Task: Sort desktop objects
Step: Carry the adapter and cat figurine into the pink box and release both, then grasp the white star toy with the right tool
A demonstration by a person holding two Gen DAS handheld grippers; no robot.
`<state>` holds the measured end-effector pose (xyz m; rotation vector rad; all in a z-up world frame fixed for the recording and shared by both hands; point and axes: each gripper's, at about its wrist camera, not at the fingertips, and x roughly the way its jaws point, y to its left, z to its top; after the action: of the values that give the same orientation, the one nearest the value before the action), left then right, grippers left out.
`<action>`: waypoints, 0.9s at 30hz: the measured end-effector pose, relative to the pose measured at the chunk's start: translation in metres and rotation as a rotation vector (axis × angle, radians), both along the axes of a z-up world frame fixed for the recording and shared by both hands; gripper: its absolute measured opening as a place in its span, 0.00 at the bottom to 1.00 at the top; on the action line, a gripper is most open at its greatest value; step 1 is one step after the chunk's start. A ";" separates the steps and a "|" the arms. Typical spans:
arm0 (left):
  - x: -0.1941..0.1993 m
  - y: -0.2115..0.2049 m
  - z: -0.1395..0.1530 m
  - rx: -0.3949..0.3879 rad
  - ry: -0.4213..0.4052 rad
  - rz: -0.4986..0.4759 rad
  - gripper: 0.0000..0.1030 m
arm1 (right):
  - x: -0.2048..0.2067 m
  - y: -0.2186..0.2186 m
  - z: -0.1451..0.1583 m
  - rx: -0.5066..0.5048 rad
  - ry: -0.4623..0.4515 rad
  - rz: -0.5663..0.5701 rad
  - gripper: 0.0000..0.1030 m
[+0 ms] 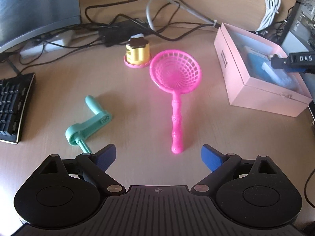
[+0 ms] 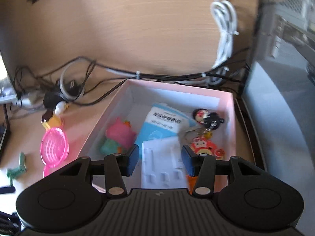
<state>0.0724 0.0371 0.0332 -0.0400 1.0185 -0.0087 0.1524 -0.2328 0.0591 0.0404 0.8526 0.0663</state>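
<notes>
A pink toy strainer point(image 1: 175, 76) lies mid-desk, handle toward me. A teal crank handle point(image 1: 87, 122) lies to its left, and a yellow toy cake on a pink saucer point(image 1: 137, 54) stands behind. My left gripper point(image 1: 158, 156) is open and empty above the desk, just short of the strainer's handle end. My right gripper point(image 2: 159, 161) is open and empty over the pink box point(image 2: 228, 106), which holds a white plastic tray point(image 2: 161, 165), a blue booklet point(image 2: 161, 123), a pink-and-teal toy point(image 2: 118, 135) and keychain charms point(image 2: 206, 129). The right gripper's tip also shows in the left wrist view point(image 1: 295, 62).
A keyboard point(image 1: 13, 106) lies at the left, a monitor point(image 1: 35, 5) behind it. Tangled cables and a power strip point(image 1: 118, 29) run along the desk's back. A grey computer case point(image 2: 285, 98) stands right of the pink box point(image 1: 256, 90). A white cable bundle point(image 2: 224, 29) hangs on the wall.
</notes>
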 end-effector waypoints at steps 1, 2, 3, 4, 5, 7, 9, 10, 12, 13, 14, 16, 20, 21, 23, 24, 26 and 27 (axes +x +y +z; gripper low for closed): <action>0.001 0.000 0.000 -0.003 -0.002 0.002 0.94 | -0.002 0.004 0.001 -0.014 -0.006 0.013 0.47; 0.002 0.001 0.001 -0.008 -0.003 0.003 0.94 | -0.003 0.009 0.003 -0.025 -0.015 0.025 0.47; 0.004 0.001 0.000 -0.012 -0.002 0.004 0.94 | -0.004 0.013 0.005 -0.029 -0.025 0.034 0.47; 0.005 0.002 0.000 -0.015 -0.003 0.004 0.94 | -0.005 0.018 0.007 -0.029 -0.035 0.050 0.47; 0.002 0.004 0.002 -0.017 -0.003 0.003 0.94 | -0.002 0.022 0.010 -0.029 -0.044 0.066 0.47; 0.002 0.005 0.002 -0.018 -0.006 0.002 0.94 | -0.003 0.036 0.015 -0.034 -0.067 0.108 0.48; 0.003 0.008 0.001 -0.019 -0.008 0.005 0.94 | -0.001 0.052 0.023 -0.047 -0.081 0.159 0.50; 0.003 0.010 0.000 -0.018 -0.012 0.009 0.94 | 0.003 0.062 0.025 -0.052 -0.082 0.184 0.51; 0.002 0.016 0.000 -0.015 -0.024 0.018 0.94 | 0.013 0.084 0.032 -0.043 -0.076 0.237 0.52; 0.000 0.020 0.001 -0.018 -0.036 0.026 0.94 | 0.020 0.096 0.035 -0.030 -0.072 0.265 0.55; -0.002 0.025 0.003 -0.023 -0.050 0.034 0.94 | 0.028 0.110 0.038 -0.014 -0.068 0.299 0.61; -0.009 0.038 0.006 -0.029 -0.084 0.063 0.94 | 0.046 0.138 0.040 0.024 -0.051 0.367 0.71; -0.022 0.069 0.011 -0.016 -0.123 0.163 0.94 | 0.099 0.195 0.015 0.068 0.057 0.409 0.72; -0.025 0.077 0.011 -0.020 -0.124 0.193 0.94 | 0.115 0.206 0.004 0.073 0.096 0.387 0.72; -0.031 0.094 0.011 -0.040 -0.124 0.243 0.94 | 0.140 0.223 -0.019 0.084 0.167 0.355 0.72; -0.034 0.102 0.011 -0.052 -0.127 0.261 0.94 | 0.145 0.229 -0.027 0.084 0.182 0.352 0.69; -0.037 0.111 0.009 -0.067 -0.127 0.278 0.95 | 0.148 0.242 -0.039 0.040 0.202 0.386 0.46; -0.036 0.116 0.009 -0.075 -0.125 0.284 0.95 | 0.144 0.249 -0.041 -0.012 0.187 0.412 0.41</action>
<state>0.0364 0.1526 0.0418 -0.2492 0.8800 0.2077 0.2961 0.0164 0.0185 -0.1426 1.0381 0.4495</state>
